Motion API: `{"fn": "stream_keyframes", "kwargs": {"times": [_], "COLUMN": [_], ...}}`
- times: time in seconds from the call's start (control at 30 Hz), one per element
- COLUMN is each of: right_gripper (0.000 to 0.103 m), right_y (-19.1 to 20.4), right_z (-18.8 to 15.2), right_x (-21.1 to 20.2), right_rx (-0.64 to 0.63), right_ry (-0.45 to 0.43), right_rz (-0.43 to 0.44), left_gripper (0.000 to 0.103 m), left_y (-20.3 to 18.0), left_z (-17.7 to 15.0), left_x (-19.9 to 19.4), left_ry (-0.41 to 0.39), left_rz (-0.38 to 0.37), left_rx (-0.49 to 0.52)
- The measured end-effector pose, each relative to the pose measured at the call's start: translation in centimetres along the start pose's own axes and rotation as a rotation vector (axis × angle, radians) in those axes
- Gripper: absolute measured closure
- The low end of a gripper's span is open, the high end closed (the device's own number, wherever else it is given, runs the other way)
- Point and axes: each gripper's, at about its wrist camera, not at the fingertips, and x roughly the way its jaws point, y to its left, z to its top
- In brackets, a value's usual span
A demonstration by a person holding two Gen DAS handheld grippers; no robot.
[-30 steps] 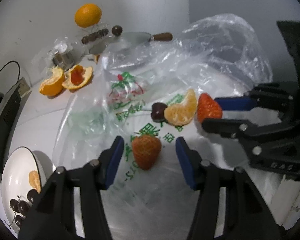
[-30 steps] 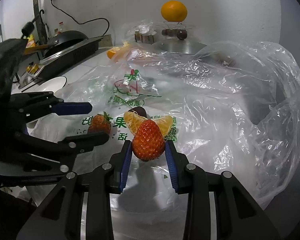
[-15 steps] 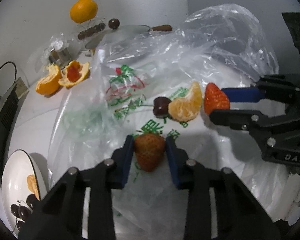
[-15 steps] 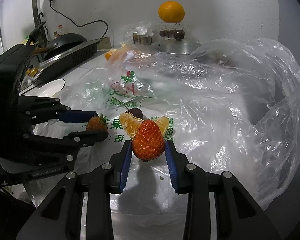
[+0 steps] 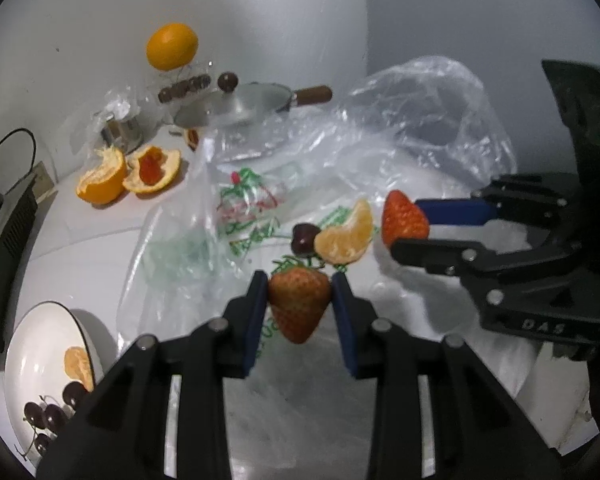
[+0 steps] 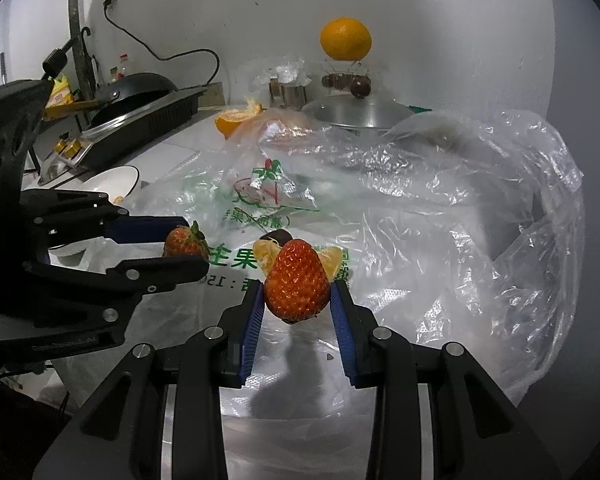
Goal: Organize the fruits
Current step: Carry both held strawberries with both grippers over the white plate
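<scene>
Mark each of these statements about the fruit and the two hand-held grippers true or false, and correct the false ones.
1. The left hand-held gripper is shut on a pale red strawberry. True.
2. The right hand-held gripper is open with nothing between its fingers. False: it grips a bright red strawberry.
3. A peeled orange segment lies on the clear plastic bag beside a dark cherry. True.
4. The white plate holds only strawberries. False: it holds dark cherries and an orange segment.
5. A whole orange sits at the back near the wall. True.
</scene>
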Motion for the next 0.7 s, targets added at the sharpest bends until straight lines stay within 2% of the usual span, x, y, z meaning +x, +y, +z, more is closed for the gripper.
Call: {"fn": "stream_keyframes", "kwargs": {"times": [0.7], "right_gripper": [0.067], "right_y": [4.1], "right_z": [1.5], "right_x": [-2.5], "right_rx": [-0.067], "right_ry": [-0.041], "right_rz": [-0.017], "left_gripper": [0.070], "left_y": [1.6], "left_z": [-0.9], "left_x": [-5.7], "left_ry": [-0.094], "left_rz": [0.010], "left_rx": [-0.052]}}
